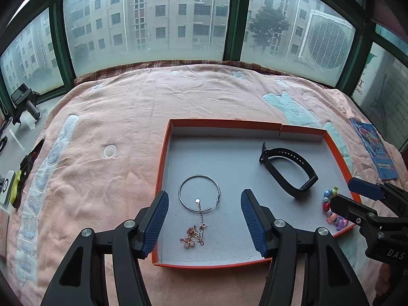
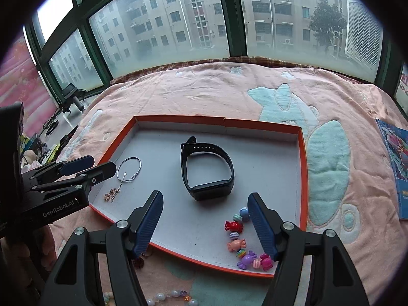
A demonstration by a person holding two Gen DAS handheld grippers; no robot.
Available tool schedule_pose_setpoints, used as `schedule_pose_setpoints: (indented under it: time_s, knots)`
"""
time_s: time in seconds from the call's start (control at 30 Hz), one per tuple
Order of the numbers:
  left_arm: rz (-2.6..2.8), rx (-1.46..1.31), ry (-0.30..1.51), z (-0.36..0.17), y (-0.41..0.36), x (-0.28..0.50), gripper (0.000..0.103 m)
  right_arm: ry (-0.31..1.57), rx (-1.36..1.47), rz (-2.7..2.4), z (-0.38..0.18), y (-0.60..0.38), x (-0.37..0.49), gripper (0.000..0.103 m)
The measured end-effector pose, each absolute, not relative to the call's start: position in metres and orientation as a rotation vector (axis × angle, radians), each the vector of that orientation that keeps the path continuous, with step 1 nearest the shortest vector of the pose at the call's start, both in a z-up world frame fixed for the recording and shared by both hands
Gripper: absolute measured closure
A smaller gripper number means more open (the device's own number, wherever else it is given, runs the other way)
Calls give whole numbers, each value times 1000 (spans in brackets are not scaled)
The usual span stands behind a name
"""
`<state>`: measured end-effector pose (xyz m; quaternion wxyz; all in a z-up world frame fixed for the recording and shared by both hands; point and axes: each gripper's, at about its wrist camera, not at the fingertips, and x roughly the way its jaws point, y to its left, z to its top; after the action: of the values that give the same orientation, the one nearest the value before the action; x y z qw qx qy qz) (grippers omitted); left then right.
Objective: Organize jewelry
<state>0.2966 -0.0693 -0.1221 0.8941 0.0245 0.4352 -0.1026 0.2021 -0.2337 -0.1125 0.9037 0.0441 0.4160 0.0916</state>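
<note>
An orange-rimmed grey tray (image 1: 163,150) (image 2: 303,168) lies on the pink blanket. In it are a silver hoop bracelet (image 1: 199,196) (image 2: 129,169), a rose-gold chain (image 1: 192,234) (image 2: 112,193), a black wristband (image 1: 289,172) (image 2: 206,169) and a colourful candy-bead bracelet (image 1: 334,209) (image 2: 242,239). My left gripper (image 1: 204,219) (image 2: 89,165) is open and empty, over the hoop and chain. My right gripper (image 2: 205,221) (image 1: 344,193) is open and empty, over the tray's near right part beside the bead bracelet. A pearl-like bead string (image 2: 168,295) and a dark red charm (image 2: 139,262) lie on the blanket in front of the tray.
A blue book (image 1: 374,150) (image 2: 395,165) lies on the blanket at the right. A camera on a stand (image 1: 24,102) and small gadgets (image 1: 15,186) sit on a ledge at the left. Windows run along the far side.
</note>
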Motion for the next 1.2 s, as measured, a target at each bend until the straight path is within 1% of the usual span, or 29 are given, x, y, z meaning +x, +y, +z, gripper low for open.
schedule_pose_setpoints:
  time_s: [0.23, 0.5, 0.97, 1.0, 1.07, 1.1, 1.2]
  knots:
    - [-215, 67, 875, -103, -61, 250, 39, 892, 81, 212, -117, -238, 155, 28]
    - [-261, 66, 886, -103, -54, 206, 38, 954, 64, 329, -134, -234, 111, 28]
    - [-416, 134, 924, -119, -76, 167, 39, 992, -69, 384, -163, -222, 104, 29]
    - [-435, 136, 927, -120, -79, 166, 39, 987, -84, 381, -163, -221, 104, 29]
    - [-473, 136, 935, -123, -85, 165, 39, 979, -107, 369, -163, -219, 102, 34]
    - [-489, 138, 941, -125, -89, 165, 39, 976, -118, 360, -163, -219, 102, 39]
    - [-540, 171, 945, -131, -104, 162, 43, 970, -139, 353, -163, -218, 101, 45]
